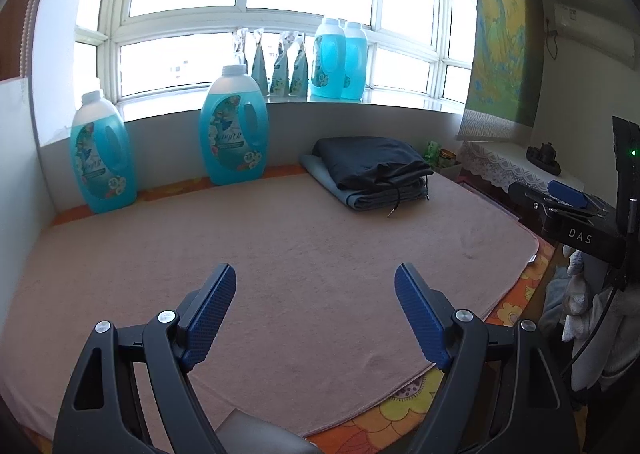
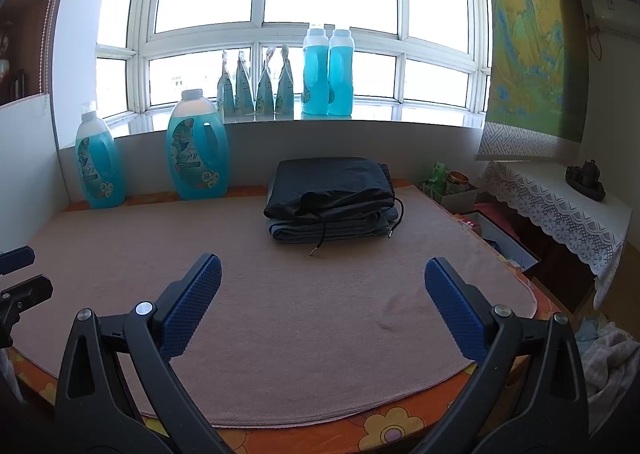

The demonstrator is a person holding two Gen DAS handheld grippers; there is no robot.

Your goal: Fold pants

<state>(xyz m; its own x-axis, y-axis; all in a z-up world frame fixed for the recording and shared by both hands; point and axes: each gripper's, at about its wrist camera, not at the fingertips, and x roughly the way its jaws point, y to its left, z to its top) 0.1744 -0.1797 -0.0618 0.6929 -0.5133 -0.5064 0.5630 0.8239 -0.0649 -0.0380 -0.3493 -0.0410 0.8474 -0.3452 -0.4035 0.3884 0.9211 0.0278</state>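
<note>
Both grippers' jaws gape empty; two folded pants (image 2: 332,194) stacked, four bottles (image 2: 196,150).

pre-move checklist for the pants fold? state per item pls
1. Left hand-held gripper open, nothing between its fingers: ok.
2. Right hand-held gripper open, nothing held: ok.
3. Pink mat bare in front of both grippers: ok.
4. Folded dark pants lie on top of a folded grey garment at the far side of the mat: ok.
5. Drawstring tucked in: not ok, it hangs loose over the stack's front.
6. Unfolded pants ready to grasp: cannot tell, none lie on the mat; only a heap of cloth beside the table.
</note>
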